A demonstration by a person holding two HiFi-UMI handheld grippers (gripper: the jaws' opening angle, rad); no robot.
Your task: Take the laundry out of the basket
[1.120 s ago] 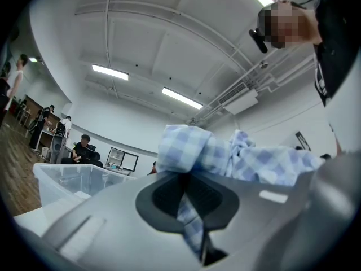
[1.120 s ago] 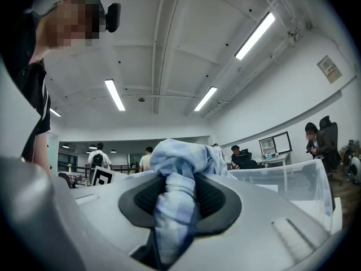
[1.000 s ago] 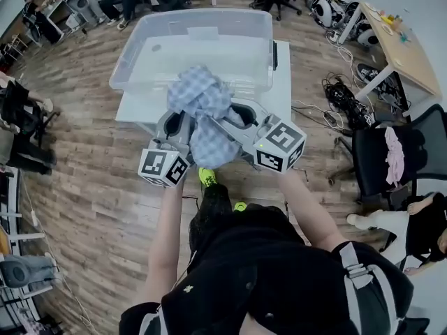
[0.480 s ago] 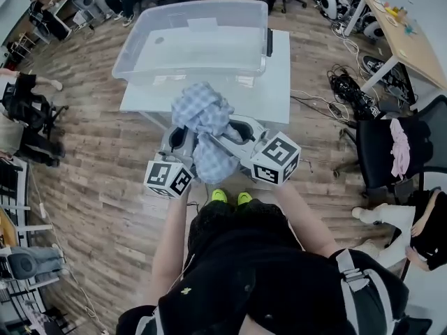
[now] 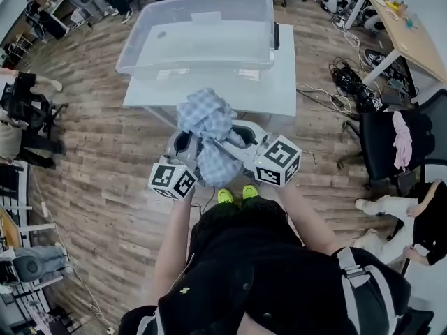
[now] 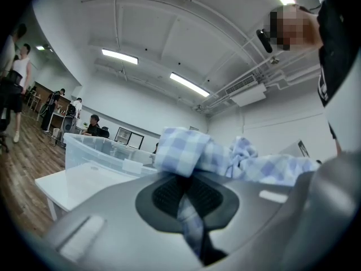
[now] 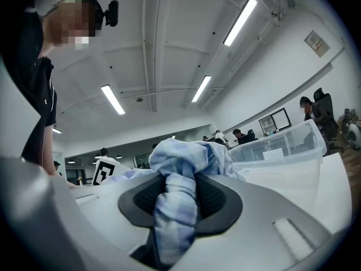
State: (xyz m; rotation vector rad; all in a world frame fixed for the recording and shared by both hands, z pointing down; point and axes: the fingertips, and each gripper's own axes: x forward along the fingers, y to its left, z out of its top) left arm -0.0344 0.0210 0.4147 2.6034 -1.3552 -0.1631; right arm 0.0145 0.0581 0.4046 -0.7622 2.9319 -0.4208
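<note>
A blue-and-white checked cloth (image 5: pixel 207 132) hangs bunched in the air between both grippers, in front of the white table (image 5: pixel 279 82). My left gripper (image 5: pixel 184 144) is shut on one end; in the left gripper view a strip of the cloth (image 6: pixel 186 151) is pinched between the dark pads of that gripper (image 6: pixel 189 205). My right gripper (image 5: pixel 239 135) is shut on the other end, and a thick roll of cloth (image 7: pixel 179 196) fills its jaws (image 7: pixel 175 210). The clear plastic basket (image 5: pixel 199 37) stands on the table beyond, with nothing visible inside.
A black office chair (image 5: pixel 391 152) with a pink garment on it stands at the right. Cables (image 5: pixel 349 82) lie on the wood floor beside the table. A wooden desk (image 5: pixel 408 33) is at the far right. People sit at the far side of the room.
Both grippers have drawn the checked cloth back from over the basket's front rim toward the person and lower. It now hangs in front of the table edge. Both grips are unchanged.
</note>
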